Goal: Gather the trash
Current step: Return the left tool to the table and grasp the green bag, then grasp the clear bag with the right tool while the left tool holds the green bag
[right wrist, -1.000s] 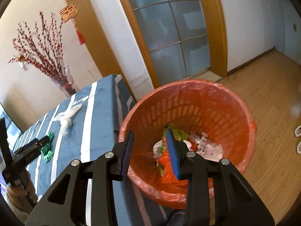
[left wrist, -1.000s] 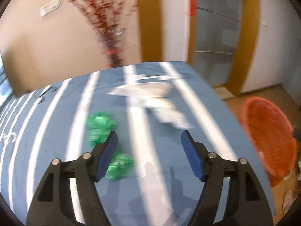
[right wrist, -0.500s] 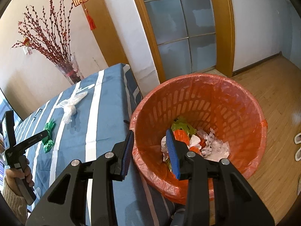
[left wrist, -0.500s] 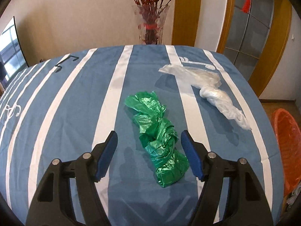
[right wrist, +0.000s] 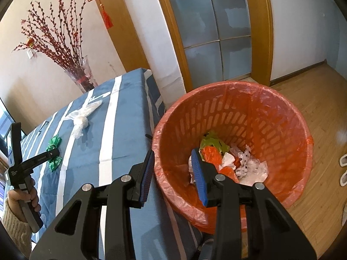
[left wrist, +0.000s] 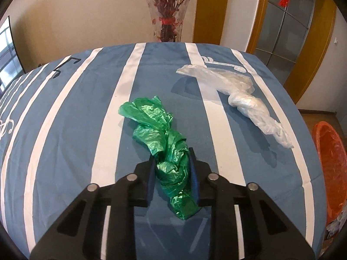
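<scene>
A crumpled green plastic bag (left wrist: 164,138) lies on the blue striped tablecloth (left wrist: 65,117). My left gripper (left wrist: 172,169) is shut on the bag's near end, which still rests on the cloth. The green bag also shows in the right wrist view (right wrist: 54,151) with the left gripper (right wrist: 52,151) on it. A twisted clear plastic bag (left wrist: 245,99) lies further right on the table. My right gripper (right wrist: 173,166) is open and empty, straddling the near rim of the orange trash basket (right wrist: 271,117), which holds several pieces of trash.
A glass vase with red branches (left wrist: 168,19) stands at the table's far edge. The basket stands on the wooden floor (right wrist: 321,99) beside the table's right edge and shows in the left wrist view (left wrist: 329,158). Slippers (right wrist: 343,169) lie at far right.
My left gripper swung to the green bag, moved in and closed its jaws on the near end. My right gripper has stayed at the basket rim, shifting only slightly.
</scene>
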